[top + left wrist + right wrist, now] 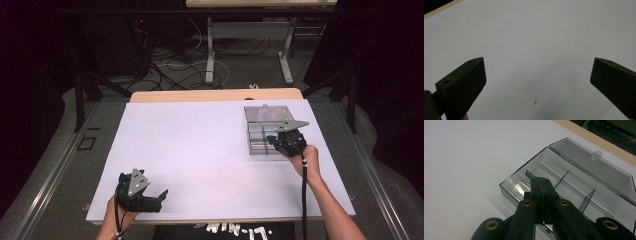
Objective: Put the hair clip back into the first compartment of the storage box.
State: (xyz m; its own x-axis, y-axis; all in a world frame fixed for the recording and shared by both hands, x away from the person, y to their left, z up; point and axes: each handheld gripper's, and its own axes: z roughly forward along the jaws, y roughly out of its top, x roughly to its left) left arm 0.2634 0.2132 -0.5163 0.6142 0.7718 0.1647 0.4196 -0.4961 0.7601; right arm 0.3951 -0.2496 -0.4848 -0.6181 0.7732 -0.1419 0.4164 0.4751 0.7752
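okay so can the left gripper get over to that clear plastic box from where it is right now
Probably yes. The left gripper sits open at the near left corner, and the white table between it and the clear box looks bare. The right gripper, jaws shut, is at the box's near edge and could crowd it.

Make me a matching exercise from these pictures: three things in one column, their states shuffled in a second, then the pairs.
Things:
1. left gripper
2. right gripper
3. clear compartment box

States:
A. lid swung open
B. jaws pressed together on a thin clear divider
C. jaws spread wide over the bare white table

Pairs: 1-C, 2-B, 3-A
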